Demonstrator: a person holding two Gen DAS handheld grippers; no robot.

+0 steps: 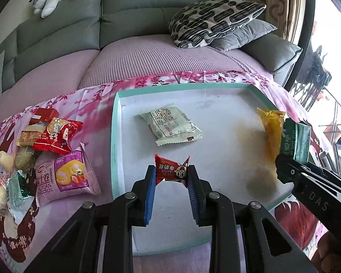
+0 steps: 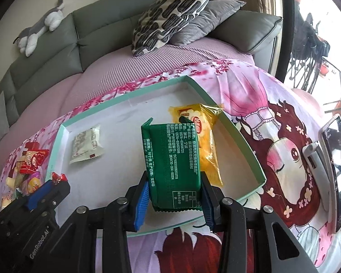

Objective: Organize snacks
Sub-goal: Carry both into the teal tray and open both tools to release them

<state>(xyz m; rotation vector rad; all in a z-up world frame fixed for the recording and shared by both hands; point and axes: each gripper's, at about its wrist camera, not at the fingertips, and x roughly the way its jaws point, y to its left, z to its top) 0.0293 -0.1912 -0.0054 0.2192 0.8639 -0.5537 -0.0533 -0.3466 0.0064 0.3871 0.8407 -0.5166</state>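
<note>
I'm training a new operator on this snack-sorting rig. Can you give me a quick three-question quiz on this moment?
1. True or false: the left gripper is shut on the red candy.
2. Which snack does the right gripper hold? A) yellow packet B) green packet C) white packet
3. Fill in: lying in the tray are the white packet and the ______ packet.

Key: 1 true. 2 B, the green packet. 3 yellow; the yellow packet lies near the tray's right wall.
</note>
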